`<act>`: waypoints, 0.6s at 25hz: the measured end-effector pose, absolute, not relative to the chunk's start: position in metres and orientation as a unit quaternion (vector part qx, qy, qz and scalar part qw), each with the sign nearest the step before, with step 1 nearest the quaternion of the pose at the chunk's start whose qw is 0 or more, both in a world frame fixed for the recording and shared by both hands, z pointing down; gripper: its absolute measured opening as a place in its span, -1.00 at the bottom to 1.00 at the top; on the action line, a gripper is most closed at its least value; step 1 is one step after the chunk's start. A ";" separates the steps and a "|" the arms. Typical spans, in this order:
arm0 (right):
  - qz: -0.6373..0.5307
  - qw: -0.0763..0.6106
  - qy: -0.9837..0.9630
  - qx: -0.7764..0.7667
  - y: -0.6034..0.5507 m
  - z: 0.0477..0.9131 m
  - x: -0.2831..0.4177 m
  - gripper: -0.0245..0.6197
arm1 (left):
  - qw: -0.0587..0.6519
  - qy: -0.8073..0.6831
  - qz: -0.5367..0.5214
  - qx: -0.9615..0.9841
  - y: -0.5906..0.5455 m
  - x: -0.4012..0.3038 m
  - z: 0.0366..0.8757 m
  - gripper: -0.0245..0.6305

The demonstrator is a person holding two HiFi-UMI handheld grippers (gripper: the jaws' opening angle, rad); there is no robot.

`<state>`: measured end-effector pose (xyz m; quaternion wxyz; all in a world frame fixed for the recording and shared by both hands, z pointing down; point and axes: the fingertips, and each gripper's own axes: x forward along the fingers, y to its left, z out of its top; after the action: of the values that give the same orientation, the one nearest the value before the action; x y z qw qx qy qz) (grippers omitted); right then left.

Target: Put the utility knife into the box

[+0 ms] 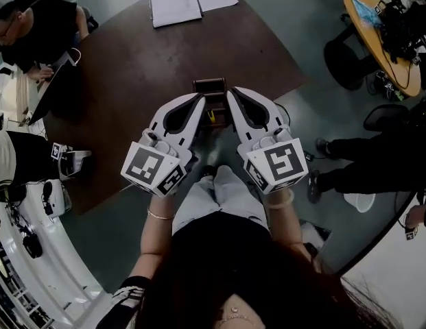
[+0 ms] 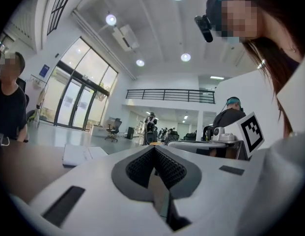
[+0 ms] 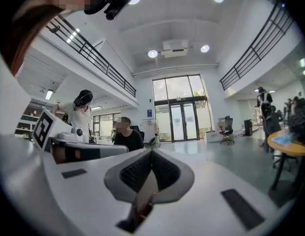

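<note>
Nearest, the left gripper [image 1: 197,103] and right gripper [image 1: 233,96] are held side by side above the person's lap, with their tips angled toward each other. In each gripper view the jaws are seen pressed together with nothing between them, so a resting pose is judged. Just beyond the tips, a dark box [image 1: 210,86] is set at the near edge of the table [image 1: 130,74], within easy reach. A small yellow thing, taken to be the utility knife [image 1: 213,116], is seen at the box; whether it lies inside cannot be told. Papers [image 1: 175,2] lie at the far edge.

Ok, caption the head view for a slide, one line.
From above: left gripper and right gripper, both shut, point side by side at a dark box on the brown table.
</note>
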<state>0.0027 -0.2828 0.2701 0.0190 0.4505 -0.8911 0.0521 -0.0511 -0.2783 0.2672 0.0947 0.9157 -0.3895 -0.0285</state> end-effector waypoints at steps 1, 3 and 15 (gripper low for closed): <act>0.048 0.017 -0.892 0.450 -0.281 0.264 0.005 -0.87 | 0.091 -0.388 -0.030 0.917 -0.276 -0.049 0.262 -0.92; 0.043 0.009 -0.893 0.448 -0.279 0.254 0.007 -0.88 | 0.081 -0.386 -0.034 0.918 -0.274 -0.047 0.251 -0.92; 0.057 -0.015 -0.893 0.446 -0.268 0.237 0.011 -0.88 | 0.070 -0.370 -0.050 0.925 -0.263 -0.046 0.234 -0.92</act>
<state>0.0108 -0.2680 0.2372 -0.0145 0.4458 -0.8932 0.0569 -0.0456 -0.2626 0.2342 0.0698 0.9250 -0.3702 -0.0497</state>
